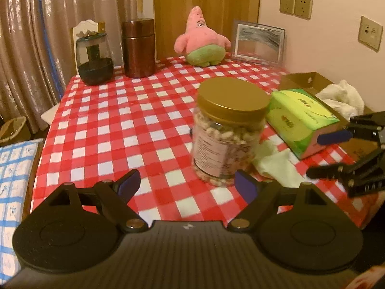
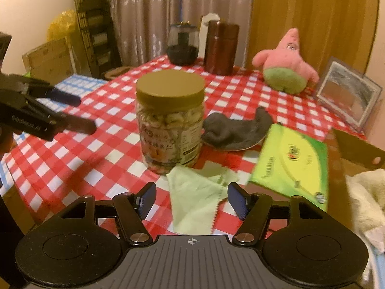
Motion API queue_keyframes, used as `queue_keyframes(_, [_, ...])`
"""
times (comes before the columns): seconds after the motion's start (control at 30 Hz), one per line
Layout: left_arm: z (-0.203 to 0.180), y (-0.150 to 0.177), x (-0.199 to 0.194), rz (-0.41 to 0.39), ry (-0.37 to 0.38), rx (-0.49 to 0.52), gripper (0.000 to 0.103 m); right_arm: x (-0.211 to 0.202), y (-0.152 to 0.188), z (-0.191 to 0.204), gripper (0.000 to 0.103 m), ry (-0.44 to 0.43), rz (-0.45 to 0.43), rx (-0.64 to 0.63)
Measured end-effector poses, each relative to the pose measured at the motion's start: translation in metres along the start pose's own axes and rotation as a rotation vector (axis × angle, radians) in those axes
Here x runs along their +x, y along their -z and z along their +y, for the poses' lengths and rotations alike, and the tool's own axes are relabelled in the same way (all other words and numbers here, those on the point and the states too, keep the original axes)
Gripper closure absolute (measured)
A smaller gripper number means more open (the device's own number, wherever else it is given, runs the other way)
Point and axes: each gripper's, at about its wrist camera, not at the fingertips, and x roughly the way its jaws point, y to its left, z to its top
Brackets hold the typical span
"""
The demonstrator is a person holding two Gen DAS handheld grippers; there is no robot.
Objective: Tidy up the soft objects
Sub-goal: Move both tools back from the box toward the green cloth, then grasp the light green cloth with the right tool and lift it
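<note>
A light green cloth (image 2: 195, 197) lies flat on the checked table (image 2: 72, 149) just before my right gripper (image 2: 191, 201), which is open and empty above its near edge. The cloth also shows in the left wrist view (image 1: 276, 166), right of a nut jar (image 1: 228, 130). A dark grey cloth (image 2: 231, 130) lies bunched on a plate behind the jar (image 2: 169, 118). A pink starfish plush (image 1: 202, 38) sits at the table's far side. A white towel (image 1: 341, 96) lies in a cardboard box (image 1: 303, 80). My left gripper (image 1: 187, 185) is open and empty, near the jar.
A green tissue box (image 2: 291, 163) lies right of the light green cloth. A brown canister (image 1: 138, 48), a dark glass jar (image 1: 95, 57) and a picture frame (image 1: 258, 42) stand at the back. A blue checked cushion (image 1: 12, 187) lies off the table's left edge.
</note>
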Motion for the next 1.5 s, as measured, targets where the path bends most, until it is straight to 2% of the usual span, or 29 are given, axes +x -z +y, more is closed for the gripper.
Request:
queue_keyframes(0.07, [0.002, 0.002, 0.007, -0.007, -0.018, 0.013, 0.019, 0.011, 0.001, 0.006, 0.037, 0.003, 0.015, -0.013])
queue_keyframes(0.2, [0.01, 0.006, 0.017, -0.006, -0.007, -0.009, 0.019, 0.034, 0.005, 0.015, 0.037, 0.034, 0.05, -0.046])
queue_keyframes(0.37, [0.017, 0.008, 0.023, -0.035, -0.01, -0.03, 0.019, 0.055, 0.009, 0.012, 0.037, 0.057, 0.088, -0.028])
queue_keyframes(0.67, [0.02, 0.004, 0.029, -0.025, -0.001, -0.053, 0.019, 0.08, 0.007, 0.014, 0.038, 0.13, 0.081, -0.007])
queue_keyframes(0.77, [0.019, 0.004, 0.029, -0.026, 0.003, -0.052, 0.019, 0.081, 0.009, 0.014, 0.039, 0.12, 0.083, -0.008])
queue_keyframes(0.87, [0.019, 0.004, 0.032, -0.011, 0.001, -0.052, 0.019, 0.079, 0.009, 0.014, 0.06, 0.124, 0.068, -0.016])
queue_keyframes(0.93, [0.018, 0.004, 0.032, -0.012, 0.004, -0.054, 0.019, 0.079, 0.008, 0.013, 0.066, 0.126, 0.065, -0.007])
queue_keyframes(1.07, [0.017, 0.004, 0.033, -0.004, 0.011, -0.046, 0.019, 0.079, 0.007, 0.013, 0.086, 0.14, 0.068, -0.007])
queue_keyframes(1.17, [0.018, 0.004, 0.034, 0.011, 0.015, -0.043, 0.019, 0.077, 0.008, 0.014, 0.097, 0.144, 0.062, -0.012])
queue_keyframes(1.5, [0.027, -0.007, 0.026, 0.026, 0.056, -0.035, 0.019, 0.045, -0.001, 0.014, 0.1, 0.119, 0.009, 0.014])
